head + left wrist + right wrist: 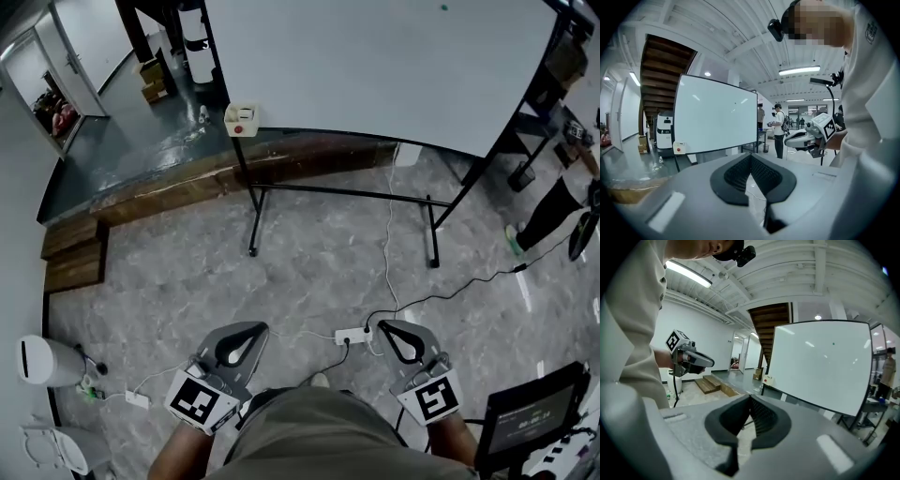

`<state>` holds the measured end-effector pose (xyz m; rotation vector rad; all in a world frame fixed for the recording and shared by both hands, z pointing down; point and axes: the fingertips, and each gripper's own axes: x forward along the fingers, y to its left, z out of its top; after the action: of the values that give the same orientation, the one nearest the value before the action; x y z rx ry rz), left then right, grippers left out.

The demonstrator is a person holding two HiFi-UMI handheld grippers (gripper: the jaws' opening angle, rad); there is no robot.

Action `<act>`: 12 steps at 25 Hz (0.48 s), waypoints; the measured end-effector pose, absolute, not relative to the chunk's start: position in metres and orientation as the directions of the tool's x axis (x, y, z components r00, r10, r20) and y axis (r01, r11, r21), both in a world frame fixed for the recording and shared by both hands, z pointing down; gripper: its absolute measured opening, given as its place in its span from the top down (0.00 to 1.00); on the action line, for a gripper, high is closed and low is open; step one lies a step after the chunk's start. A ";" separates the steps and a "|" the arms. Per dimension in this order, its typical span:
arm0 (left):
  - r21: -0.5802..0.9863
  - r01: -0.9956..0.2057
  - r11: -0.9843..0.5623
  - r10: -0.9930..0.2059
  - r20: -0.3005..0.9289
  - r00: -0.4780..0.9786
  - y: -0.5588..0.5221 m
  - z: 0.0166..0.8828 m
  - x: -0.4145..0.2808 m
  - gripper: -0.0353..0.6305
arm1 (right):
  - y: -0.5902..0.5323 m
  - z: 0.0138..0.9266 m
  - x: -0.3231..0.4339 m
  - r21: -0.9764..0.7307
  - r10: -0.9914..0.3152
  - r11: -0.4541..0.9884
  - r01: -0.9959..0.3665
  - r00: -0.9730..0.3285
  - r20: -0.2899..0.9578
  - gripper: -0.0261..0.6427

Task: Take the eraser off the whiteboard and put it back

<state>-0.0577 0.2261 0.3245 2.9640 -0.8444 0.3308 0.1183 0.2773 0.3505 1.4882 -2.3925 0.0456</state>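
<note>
Whiteboard: large white board [375, 66] in a dark frame on a black rolling stand, its face blank apart from one small dark dot near the top

Eraser: small white block with a red dot [241, 119], at the whiteboard's lower left corner against the frame; well apart from both tongs

Left gripper [248, 326]: grey tongs with black ribbed pads, well short of the whiteboard and low before the person's body; pointed toward the board, tips together with nothing between them

Right gripper [395, 324]: same build, beside the left one and equally far from the whiteboard; tips pressed together, holding nothing

Power strip: white socket bar [352, 335] on the grey marbled floor between the two grippers, on the near side of the whiteboard stand, with cables running from it

Wooden steps: brown plank steps [75, 253], left of the whiteboard

Bystander: a person in dark trousers [553, 211], at the whiteboard's right end
</note>
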 end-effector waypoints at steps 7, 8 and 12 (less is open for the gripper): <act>0.006 -0.496 -0.868 -0.486 0.194 0.852 0.247 0.310 -0.075 0.94 | 0.298 0.340 0.084 0.141 -0.869 0.456 -0.879 -0.406 0.282 0.96; 0.009 -0.496 -0.869 -0.485 0.194 0.853 0.250 0.308 -0.081 0.94 | 0.299 0.338 0.076 0.144 -0.868 0.461 -0.876 -0.411 0.280 0.96; 0.005 -0.494 -0.869 -0.483 0.199 0.853 0.265 0.312 -0.109 0.94 | 0.306 0.333 0.041 0.151 -0.860 0.480 -0.864 -0.429 0.277 0.96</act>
<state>-0.1091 0.2650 0.3117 2.9695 -0.7839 0.2957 0.0406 0.3059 0.3334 1.4566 -2.4158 0.0203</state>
